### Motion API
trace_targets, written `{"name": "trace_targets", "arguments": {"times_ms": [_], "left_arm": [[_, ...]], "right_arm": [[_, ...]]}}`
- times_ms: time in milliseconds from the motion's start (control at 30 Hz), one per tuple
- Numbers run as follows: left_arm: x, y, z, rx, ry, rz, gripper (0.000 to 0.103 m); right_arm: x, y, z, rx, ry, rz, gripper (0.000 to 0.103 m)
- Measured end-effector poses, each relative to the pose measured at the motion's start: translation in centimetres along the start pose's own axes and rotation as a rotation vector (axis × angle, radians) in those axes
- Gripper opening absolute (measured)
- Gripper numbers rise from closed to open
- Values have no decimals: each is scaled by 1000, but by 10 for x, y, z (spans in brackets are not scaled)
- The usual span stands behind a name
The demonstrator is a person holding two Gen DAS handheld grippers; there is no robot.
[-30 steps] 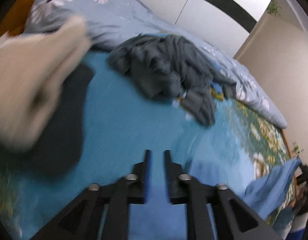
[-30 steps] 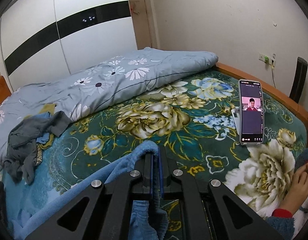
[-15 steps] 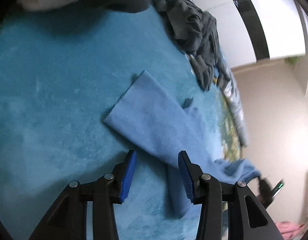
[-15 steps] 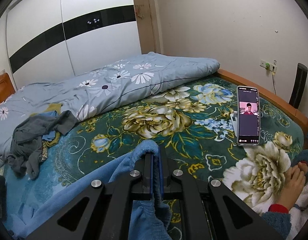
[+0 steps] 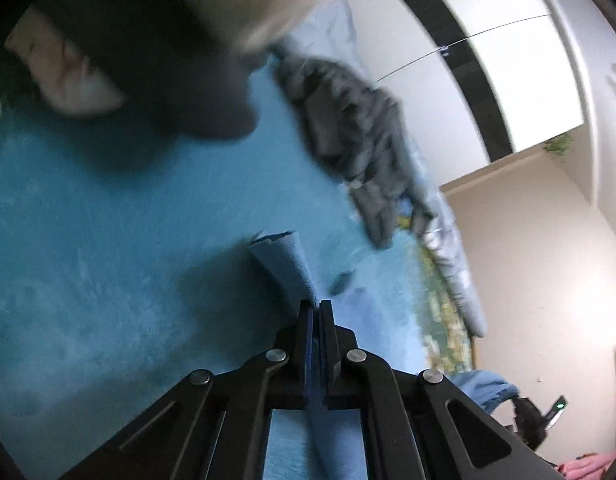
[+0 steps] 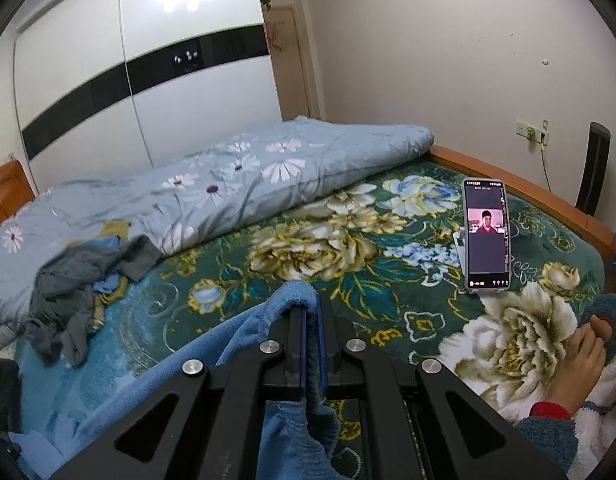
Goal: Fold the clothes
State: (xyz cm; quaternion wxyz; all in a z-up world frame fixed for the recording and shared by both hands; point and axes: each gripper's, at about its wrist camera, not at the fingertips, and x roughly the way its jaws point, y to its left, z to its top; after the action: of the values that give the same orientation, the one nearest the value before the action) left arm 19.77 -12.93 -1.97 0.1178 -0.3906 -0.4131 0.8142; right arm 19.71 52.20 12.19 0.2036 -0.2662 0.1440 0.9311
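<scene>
Bedroom scene: bed (image 6: 387,280) with a dark green floral cover, teal toward the left end, wood frame, white wardrobe (image 6: 148,80) with a black band behind it. Pale blue daisy-print quilt (image 6: 236,184) is bunched along the far side. Grey clothes pile (image 6: 68,284) lies crumpled on the bed at left, just beside the quilt; same pile (image 5: 355,136) in the left wrist view, blurred. Phone (image 6: 487,236) stands upright on a small stand at right, screen lit with a small video window; the on-screen text is too small to read. No brand or label legible anywhere. Right gripper (image 6: 312,320) has its fingers pressed together on a fold of the blue garment (image 6: 236,344), which humps over the fingertips and trails down-left across the bed. Left gripper (image 5: 315,308) is also closed, pinching another part of the blue garment (image 5: 288,260), whose free end sticks up past the tips above the teal cover. A hand (image 6: 579,364) with a red cuff and blue fleece sleeve rests on the bed at far right. Upper left of the left wrist view is filled by a blurred dark and beige shape, can't tell what.
</scene>
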Motion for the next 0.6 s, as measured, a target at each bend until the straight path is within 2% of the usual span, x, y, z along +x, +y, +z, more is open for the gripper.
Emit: {"name": "trace_targets", "arguments": {"times_ms": [67, 167, 233, 367, 533, 600], "left_arm": [[-15, -9, 5, 12, -23, -20, 2], [-43, -23, 12, 24, -56, -61, 2], [-45, -37, 28, 53, -110, -12, 2], [14, -60, 64, 98, -162, 91, 2], [122, -50, 103, 47, -95, 234, 2], [148, -46, 114, 39, -82, 272, 2]], "right_arm": [[-13, -2, 0, 15, -29, 25, 5], [-7, 0, 14, 15, -30, 32, 5], [0, 2, 24, 14, -28, 34, 5], [22, 7, 42, 0, -1, 26, 5], [101, 12, 40, -16, 145, -28, 5], [123, 9, 39, 2, 178, -29, 5]]}}
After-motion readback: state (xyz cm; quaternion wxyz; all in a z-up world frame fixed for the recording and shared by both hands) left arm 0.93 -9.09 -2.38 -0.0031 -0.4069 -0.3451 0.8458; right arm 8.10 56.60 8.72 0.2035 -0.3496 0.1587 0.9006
